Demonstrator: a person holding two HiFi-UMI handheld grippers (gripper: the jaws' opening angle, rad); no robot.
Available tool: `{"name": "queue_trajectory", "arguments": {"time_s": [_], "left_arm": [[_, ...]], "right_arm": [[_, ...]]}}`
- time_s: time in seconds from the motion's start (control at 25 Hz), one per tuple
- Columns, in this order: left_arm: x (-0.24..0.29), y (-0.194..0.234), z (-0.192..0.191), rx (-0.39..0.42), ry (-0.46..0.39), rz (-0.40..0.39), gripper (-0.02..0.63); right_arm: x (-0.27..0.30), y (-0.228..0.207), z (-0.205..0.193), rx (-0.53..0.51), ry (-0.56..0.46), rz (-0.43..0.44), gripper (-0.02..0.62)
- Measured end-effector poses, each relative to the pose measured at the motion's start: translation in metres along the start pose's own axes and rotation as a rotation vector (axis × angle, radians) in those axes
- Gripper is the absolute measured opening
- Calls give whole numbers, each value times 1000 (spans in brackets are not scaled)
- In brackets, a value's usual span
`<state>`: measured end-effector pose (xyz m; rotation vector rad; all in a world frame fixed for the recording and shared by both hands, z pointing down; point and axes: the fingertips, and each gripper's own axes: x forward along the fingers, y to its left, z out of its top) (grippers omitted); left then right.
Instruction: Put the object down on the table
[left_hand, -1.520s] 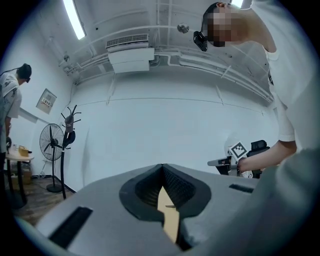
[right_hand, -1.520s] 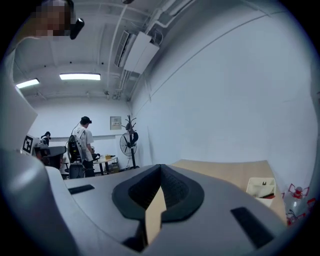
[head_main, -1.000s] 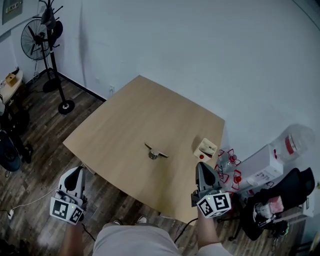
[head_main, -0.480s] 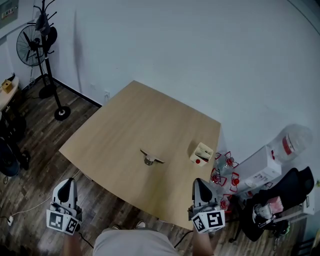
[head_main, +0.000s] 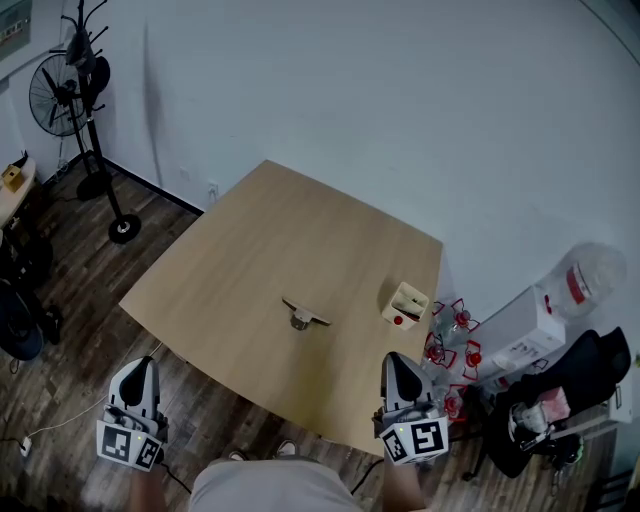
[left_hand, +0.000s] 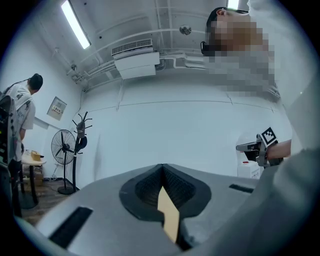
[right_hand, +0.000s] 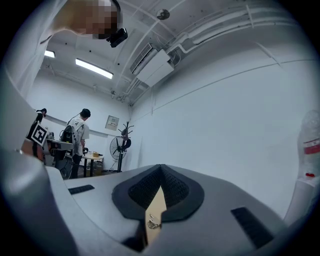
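At the far left, a standing fan (head_main: 52, 92) and a coat stand (head_main: 88, 60) are on the dark wood floor (head_main: 70, 300) by the white wall. The left gripper (head_main: 140, 368) is held low over the floor, off the near-left edge of the table; its own view shows the jaws pressed together with nothing between them.

The light wooden table (head_main: 260, 240) fills the middle. The metal object (head_main: 304, 315) lies on it near the centre, a little toward the near edge and well apart from both grippers. It is small and silvery. A thin flat bar sits across a short round base, the bar running roughly left to right.

Further right, close to the table's right edge, stands a small cream box (head_main: 406, 303), open at the top, with a red spot (head_main: 398, 320) low on its near face. What is inside cannot be made out.

The right gripper (head_main: 397, 360) hovers at the table's near-right corner, its jaws clenched on nothing. Right of the table, red-capped bottles (head_main: 455, 345) stand on the floor, near a white carton (head_main: 520, 335), a large clear water jug (head_main: 588, 275) and a black chair (head_main: 565, 395).
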<state>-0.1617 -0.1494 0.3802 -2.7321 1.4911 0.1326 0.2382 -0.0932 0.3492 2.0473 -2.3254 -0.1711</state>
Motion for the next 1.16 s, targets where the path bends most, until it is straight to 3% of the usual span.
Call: {"name": "queue_trajectory", "arguments": {"time_s": [1.16], "left_arm": [[-11, 2, -15, -35, 15, -4, 5]], "right_arm": [[18, 37, -5, -75, 44, 55, -2]]}}
